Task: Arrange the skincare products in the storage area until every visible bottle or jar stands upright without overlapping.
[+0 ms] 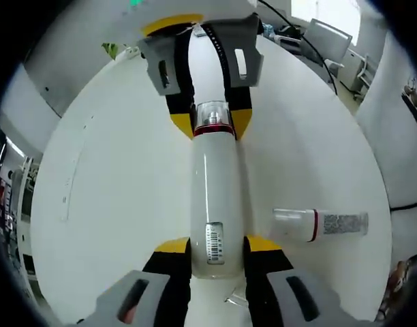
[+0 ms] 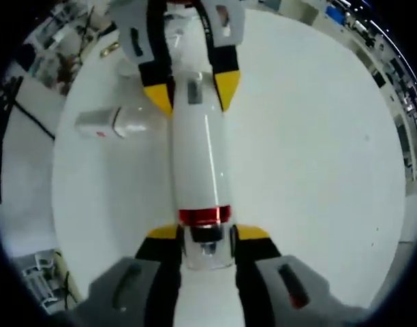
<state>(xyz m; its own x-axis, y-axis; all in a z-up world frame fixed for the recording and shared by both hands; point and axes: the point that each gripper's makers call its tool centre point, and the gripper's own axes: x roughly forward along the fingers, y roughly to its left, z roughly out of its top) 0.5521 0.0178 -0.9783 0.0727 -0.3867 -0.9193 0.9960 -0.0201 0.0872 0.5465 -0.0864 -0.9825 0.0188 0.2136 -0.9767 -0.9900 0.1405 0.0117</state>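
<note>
A tall white bottle [image 1: 214, 197] with a red ring and clear cap lies lengthwise between both grippers over the round white table [image 1: 113, 191]. My left gripper [image 1: 217, 244] is shut on its barcode end. The right gripper [image 1: 212, 126] comes in from the top and clamps the cap end. In the right gripper view the same bottle [image 2: 202, 157] runs up from my right gripper [image 2: 207, 233], shut around the red ring and cap, to the left gripper [image 2: 193, 92] at its base. A smaller white bottle [image 1: 321, 223] [image 2: 113, 121] lies on its side on the table [image 2: 317, 157] beside it.
The table's curved edge runs all round. Beyond it are a chair and cables [image 1: 324, 41] at the far side, shelving [image 1: 11, 191] to the left, and clutter on the floor [image 2: 45, 61]. Wide bare tabletop lies on the side away from the small bottle.
</note>
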